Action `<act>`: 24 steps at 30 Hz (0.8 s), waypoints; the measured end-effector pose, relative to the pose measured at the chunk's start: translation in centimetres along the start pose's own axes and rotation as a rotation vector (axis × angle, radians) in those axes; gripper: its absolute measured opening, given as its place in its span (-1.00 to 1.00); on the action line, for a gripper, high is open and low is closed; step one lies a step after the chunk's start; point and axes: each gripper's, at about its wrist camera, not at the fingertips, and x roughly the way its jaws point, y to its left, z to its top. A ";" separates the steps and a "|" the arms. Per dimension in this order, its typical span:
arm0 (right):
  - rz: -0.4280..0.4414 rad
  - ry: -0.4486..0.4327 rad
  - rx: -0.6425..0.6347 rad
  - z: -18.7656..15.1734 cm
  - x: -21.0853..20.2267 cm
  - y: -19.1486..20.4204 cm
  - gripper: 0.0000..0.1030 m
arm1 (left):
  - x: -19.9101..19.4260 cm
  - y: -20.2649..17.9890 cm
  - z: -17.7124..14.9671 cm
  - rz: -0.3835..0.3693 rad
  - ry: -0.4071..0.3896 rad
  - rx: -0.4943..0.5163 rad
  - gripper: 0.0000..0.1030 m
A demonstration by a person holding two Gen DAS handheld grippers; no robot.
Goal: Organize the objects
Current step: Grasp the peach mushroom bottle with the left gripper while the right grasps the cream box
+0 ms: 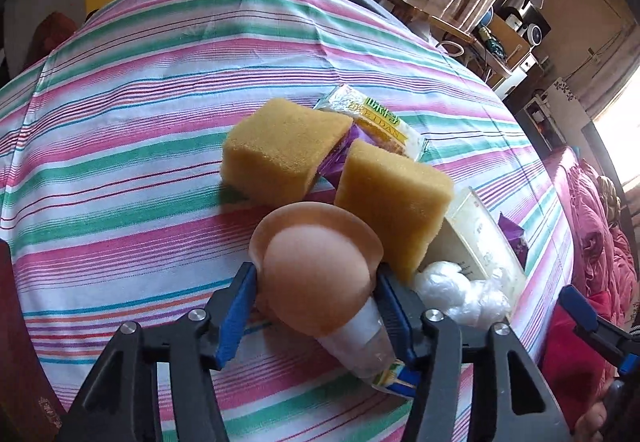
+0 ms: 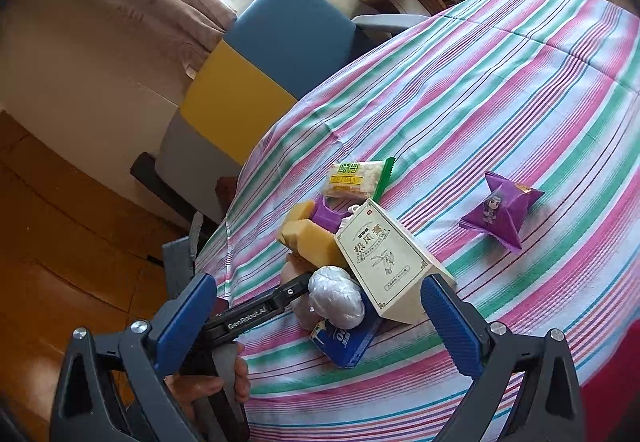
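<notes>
Left gripper (image 1: 316,306) clamps pink-capped bottle (image 1: 316,282) — sponges (image 1: 280,150) beyond.

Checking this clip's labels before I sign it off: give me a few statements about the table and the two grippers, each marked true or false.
1. The left gripper has a peach-coloured cup-shaped item between its fingers. True.
2. The right gripper is shut on the cream box. False: its jaws stand wide open, and nothing is gripped.
3. Two yellow sponges lie on the striped tablecloth. True.
4. The purple packet with a cartoon figure sits on top of the pile. False: it lies apart on the cloth, to the pile's right in the right wrist view.
5. The tablecloth is plain white. False: it has pink, green and white stripes.
</notes>
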 end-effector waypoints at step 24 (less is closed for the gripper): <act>-0.415 0.159 -0.108 2.0 6.0 0.8 0.58 | -15.6 1.6 -11.1 -0.120 -0.142 0.038 0.15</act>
